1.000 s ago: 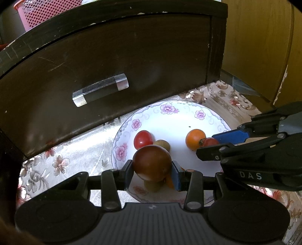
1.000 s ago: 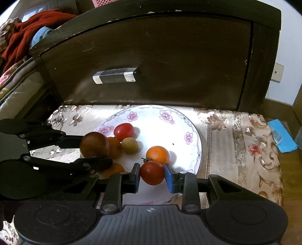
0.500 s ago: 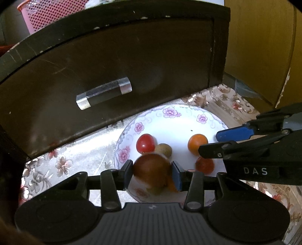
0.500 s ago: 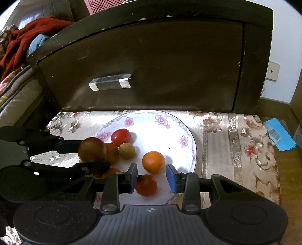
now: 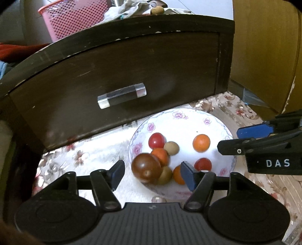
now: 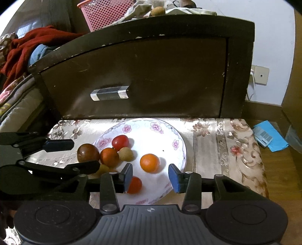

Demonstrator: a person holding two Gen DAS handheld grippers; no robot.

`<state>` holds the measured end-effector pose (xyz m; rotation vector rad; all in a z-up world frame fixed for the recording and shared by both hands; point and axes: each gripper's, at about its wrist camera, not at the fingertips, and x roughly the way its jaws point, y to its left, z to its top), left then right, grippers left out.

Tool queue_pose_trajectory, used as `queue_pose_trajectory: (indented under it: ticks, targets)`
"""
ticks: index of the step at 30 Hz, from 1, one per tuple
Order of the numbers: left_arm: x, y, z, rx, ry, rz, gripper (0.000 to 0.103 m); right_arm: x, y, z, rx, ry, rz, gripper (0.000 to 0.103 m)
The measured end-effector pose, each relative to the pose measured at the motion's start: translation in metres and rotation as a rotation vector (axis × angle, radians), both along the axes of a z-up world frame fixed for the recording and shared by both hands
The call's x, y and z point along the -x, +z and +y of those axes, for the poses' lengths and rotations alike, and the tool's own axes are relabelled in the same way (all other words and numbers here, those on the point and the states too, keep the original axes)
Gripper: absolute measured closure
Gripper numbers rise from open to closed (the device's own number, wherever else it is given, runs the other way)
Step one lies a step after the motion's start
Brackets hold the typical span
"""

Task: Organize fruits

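Observation:
A white flowered plate [image 5: 188,120] [image 6: 151,126] holds several small fruits. A dark brown-red fruit [image 5: 146,167] [image 6: 87,152] lies at the plate's left rim, loose between the open jaws of my left gripper [image 5: 152,172]. Beside it are red tomatoes [image 5: 156,140] [image 5: 203,164], orange fruits [image 5: 201,142] [image 6: 149,163] and tan round fruits [image 5: 171,148]. My right gripper [image 6: 150,178] is open and empty over the plate's near edge, with a red tomato [image 6: 135,185] below its left finger.
A dark wooden drawer front [image 5: 132,62] with a clear handle [image 5: 121,95] stands just behind the plate. The plate rests on a floral cloth [image 6: 226,143]. A pink basket [image 5: 75,17] sits on top, red clothing [image 6: 28,47] at left, a blue packet [image 6: 268,135] at right.
Both grippers opened and drew back and up. The left let go of the dark fruit, now on the plate's left rim; the right let go of a red tomato onto the plate.

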<state>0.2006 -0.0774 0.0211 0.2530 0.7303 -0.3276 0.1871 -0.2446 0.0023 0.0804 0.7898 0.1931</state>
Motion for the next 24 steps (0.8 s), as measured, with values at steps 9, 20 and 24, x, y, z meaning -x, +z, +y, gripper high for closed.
queue_pose_trajectory:
  ticks: [9,20,24]
  targets:
    - [0.03,0.0,0.007,-0.002,0.058,0.003,0.016,0.027,0.004,0.009,0.015,0.001,0.02,0.065]
    - [0.073,-0.004,0.013,-0.041,0.129,-0.005,0.007,0.067,0.002,0.016,-0.002,-0.019,0.053,0.063]
    - [0.088,-0.003,0.017,-0.041,0.151,-0.003,0.005,0.08,0.005,0.019,-0.014,-0.023,0.053,0.06]
